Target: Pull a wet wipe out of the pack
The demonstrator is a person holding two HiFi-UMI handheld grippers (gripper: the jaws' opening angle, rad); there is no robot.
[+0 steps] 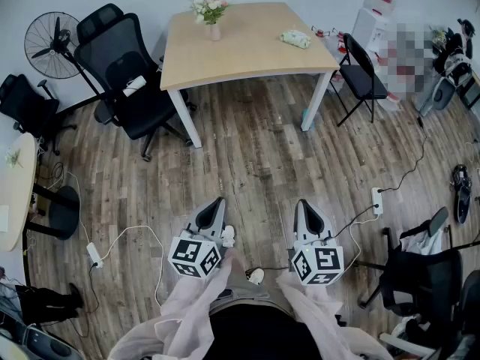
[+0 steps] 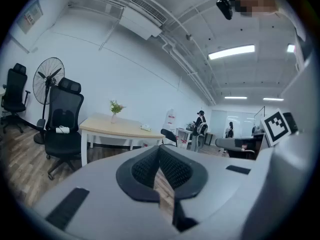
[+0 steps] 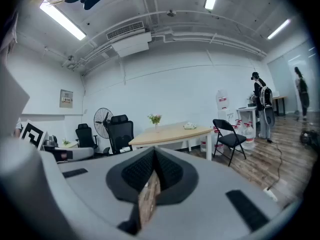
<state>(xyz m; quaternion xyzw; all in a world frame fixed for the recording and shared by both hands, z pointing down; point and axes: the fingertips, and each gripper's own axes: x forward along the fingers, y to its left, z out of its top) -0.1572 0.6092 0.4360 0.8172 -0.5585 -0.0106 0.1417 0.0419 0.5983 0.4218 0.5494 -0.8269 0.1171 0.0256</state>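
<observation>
Wood floor [image 1: 247, 156]; all fingers [image 2: 145, 170] [image 3: 136, 173] together, empty

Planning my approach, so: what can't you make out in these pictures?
Wet wipe pack: too small in all views to tell if its flap is open.
White item on the office chair: head view, too small to identify.
Side table: cut by head view's left edge.

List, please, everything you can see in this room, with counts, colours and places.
table: one, light wood, far centre
wet wipe pack: one, pale green, table's right side
vase of flowers: one, pink, table's left rear
office chairs: two, black, left of table
fan: one, black, far left
folding chair: one, black, right of table
left gripper: one, grey, shut, empty, bottom centre-left
right gripper: one, grey, shut, empty, bottom centre-right
</observation>
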